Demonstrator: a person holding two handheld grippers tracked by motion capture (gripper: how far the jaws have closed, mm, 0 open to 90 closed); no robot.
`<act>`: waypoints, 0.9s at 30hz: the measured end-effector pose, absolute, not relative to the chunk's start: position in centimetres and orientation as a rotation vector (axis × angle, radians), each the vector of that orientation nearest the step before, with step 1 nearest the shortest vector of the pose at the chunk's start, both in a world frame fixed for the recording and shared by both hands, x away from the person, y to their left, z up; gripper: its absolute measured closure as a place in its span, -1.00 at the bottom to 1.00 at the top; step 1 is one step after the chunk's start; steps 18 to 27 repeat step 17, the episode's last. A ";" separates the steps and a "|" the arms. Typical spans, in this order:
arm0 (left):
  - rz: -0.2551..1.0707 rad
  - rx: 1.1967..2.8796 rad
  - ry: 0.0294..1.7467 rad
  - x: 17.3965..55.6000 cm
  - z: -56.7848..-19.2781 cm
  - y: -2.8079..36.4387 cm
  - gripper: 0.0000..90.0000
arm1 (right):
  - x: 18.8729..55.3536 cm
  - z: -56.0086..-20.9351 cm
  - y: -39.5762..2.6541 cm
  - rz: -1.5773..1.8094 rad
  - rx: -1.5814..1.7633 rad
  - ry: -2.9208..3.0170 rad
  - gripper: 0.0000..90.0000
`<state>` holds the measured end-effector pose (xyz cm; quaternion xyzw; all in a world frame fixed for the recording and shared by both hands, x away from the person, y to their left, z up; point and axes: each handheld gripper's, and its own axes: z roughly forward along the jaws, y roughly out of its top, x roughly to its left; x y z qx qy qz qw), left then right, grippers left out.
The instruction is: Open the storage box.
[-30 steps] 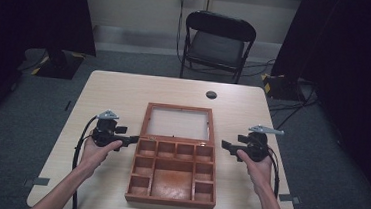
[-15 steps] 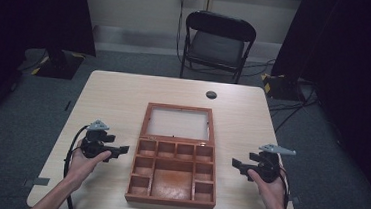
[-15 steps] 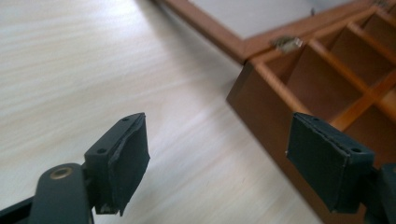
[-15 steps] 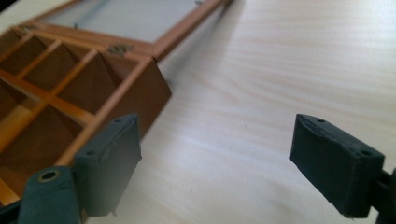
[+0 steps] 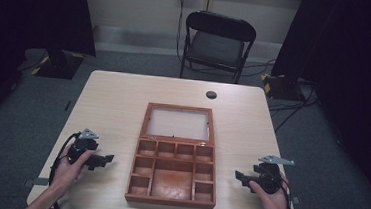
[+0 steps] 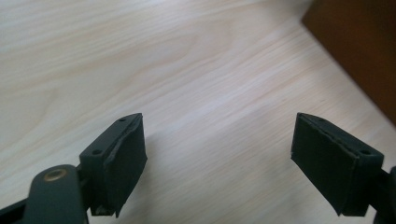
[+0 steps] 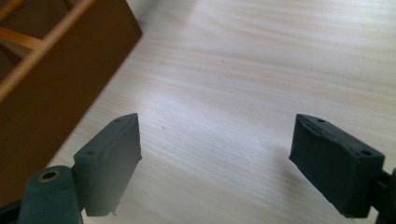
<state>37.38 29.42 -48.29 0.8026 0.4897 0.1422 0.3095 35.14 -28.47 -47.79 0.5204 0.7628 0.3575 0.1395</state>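
An open wooden box with several compartments lies in the middle of the table, its glass-paned lid folded flat behind it. My left gripper sits low over bare table left of the box, pointing at it. Its jaws have just been opening and nothing is between them. In the left gripper view the left gripper stands wide over wood grain, with the box wall at upper right. My right gripper is right of the box, open and empty. In the right gripper view the box wall is left of the right gripper.
A small black round grommet sits in the tabletop behind the box. A black folding chair stands beyond the far edge. Cables run over the floor at the right. Both hands are close to the table's near edge.
Both hands have drawn back toward the near edge and slightly outward from the box, sinking lower. The left jaws stand wider than before.
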 end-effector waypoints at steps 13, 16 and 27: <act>0.531 2.056 1.262 37.5 -50.3 29.2 -1.00 | 35.0 -49.8 -28.4 0.874 1.435 2.110 -0.82; 0.532 2.056 1.262 37.5 -50.3 29.2 -1.00 | 35.0 -50.0 -28.5 0.893 1.414 2.102 -0.85; 0.532 2.053 1.264 37.4 -50.3 29.2 -1.00 | 35.1 -50.1 -28.5 0.895 1.412 2.104 -0.85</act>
